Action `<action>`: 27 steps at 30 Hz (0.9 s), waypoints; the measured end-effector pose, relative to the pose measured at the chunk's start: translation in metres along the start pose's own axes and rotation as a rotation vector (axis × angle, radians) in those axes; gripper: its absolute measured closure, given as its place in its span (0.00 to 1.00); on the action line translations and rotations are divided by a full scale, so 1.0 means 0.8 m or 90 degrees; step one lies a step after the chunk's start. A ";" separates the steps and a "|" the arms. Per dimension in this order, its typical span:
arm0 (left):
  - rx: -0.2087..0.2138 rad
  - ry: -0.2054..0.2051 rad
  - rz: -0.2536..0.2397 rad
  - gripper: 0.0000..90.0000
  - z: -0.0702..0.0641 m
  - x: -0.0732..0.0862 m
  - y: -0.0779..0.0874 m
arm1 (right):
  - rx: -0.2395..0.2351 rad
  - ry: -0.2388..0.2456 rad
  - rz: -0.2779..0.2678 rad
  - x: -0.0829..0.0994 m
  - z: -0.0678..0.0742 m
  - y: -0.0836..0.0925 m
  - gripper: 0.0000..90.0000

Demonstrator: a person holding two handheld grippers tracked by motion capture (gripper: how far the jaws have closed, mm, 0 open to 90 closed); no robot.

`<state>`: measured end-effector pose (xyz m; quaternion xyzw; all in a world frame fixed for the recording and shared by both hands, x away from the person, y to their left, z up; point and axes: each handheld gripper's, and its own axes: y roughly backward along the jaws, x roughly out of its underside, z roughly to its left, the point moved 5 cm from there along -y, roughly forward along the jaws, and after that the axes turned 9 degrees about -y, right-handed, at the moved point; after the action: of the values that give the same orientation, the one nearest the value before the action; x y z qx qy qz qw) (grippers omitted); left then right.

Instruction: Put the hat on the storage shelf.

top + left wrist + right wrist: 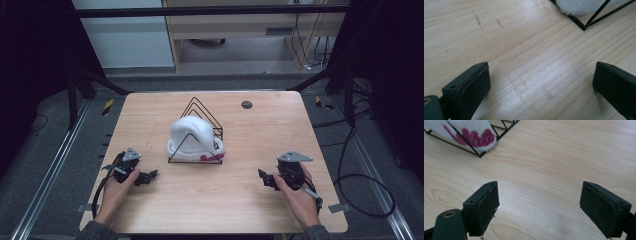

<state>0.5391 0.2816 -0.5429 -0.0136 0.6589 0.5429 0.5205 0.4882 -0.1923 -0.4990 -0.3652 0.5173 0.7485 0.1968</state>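
Both grippers are resting low on the table (150, 107), left gripper (151, 175) and right gripper (262, 176) each standing wide with nothing between the fingers. The white hat (192, 135) is sitting tucked in the wire rack (216, 131), ahead of and between the fingertips, well apart from both. It is looking soft, light and floppy; pinching the thick brim fold near the red lettering (475, 137) seems best, keeping clear of the wires.

The white hat's (471, 135) pink lettering is cut off, unreadable.
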 end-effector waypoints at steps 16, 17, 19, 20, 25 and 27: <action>-0.001 -0.001 0.003 0.00 0.000 0.000 0.000 | 0.063 0.020 0.041 0.017 -0.013 -0.061 0.17; -0.001 -0.001 0.003 0.00 0.000 0.000 0.000 | 0.063 0.020 0.041 0.017 -0.013 -0.061 0.17; -0.001 -0.001 0.003 0.00 0.000 0.000 0.000 | 0.068 0.015 0.030 0.015 -0.013 -0.065 0.16; -0.001 0.002 0.003 0.00 0.000 0.000 0.000 | 0.071 0.014 0.023 0.014 -0.013 -0.068 0.16; 0.000 0.004 0.003 0.00 -0.001 0.000 0.000 | 0.072 0.006 0.017 0.014 -0.011 -0.071 0.13; -0.001 0.005 0.003 0.00 -0.001 0.000 0.000 | 0.072 0.006 0.017 0.014 -0.011 -0.071 0.13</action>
<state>0.5386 0.2809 -0.5433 -0.0147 0.6607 0.5444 0.5165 0.5220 -0.1797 -0.5448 -0.3504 0.5644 0.7188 0.2047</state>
